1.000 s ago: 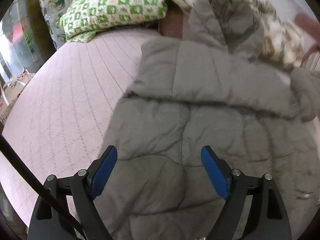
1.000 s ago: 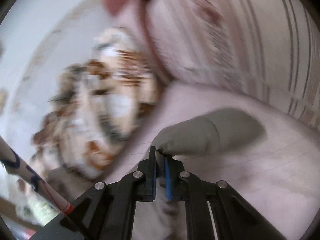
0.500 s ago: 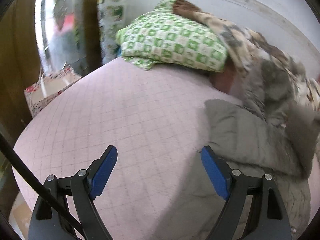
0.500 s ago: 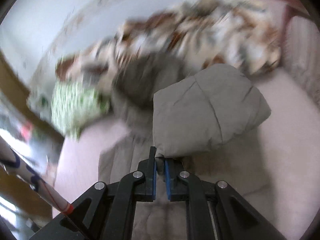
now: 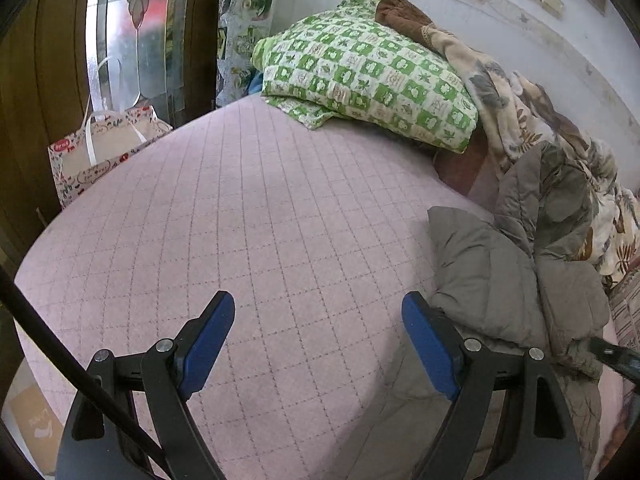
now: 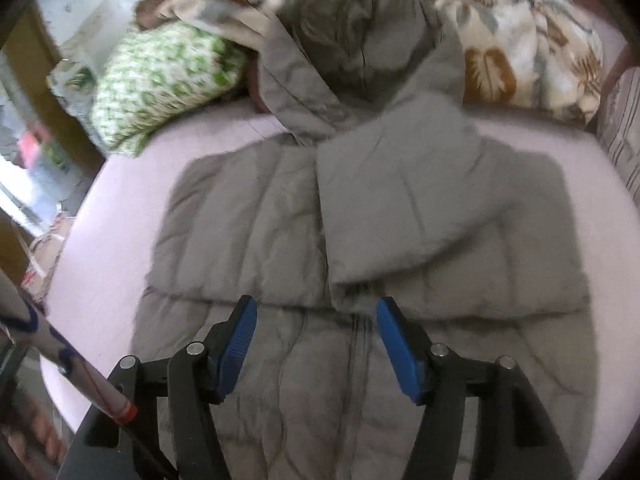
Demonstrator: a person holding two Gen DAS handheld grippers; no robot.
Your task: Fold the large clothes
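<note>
Both tools open; R tool [image 6: 316, 340] over jacket [image 6: 400, 208].

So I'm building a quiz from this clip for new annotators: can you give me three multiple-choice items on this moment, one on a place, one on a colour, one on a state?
1. Where does the grey quilted hooded jacket lie?
A. on the pink quilted bedspread
B. on the floor
C. in the paper gift bag

2. What colour are the finger pads of the right gripper?
A. red
B. blue
C. yellow

3. How does the right gripper stand?
A. shut on a sleeve
B. shut on the hood
C. open, holding nothing

Answers: 1 A, the jacket is spread flat on the bedspread; 2 B, both pads show blue; 3 C, the jaws stand wide apart above the jacket.
</note>
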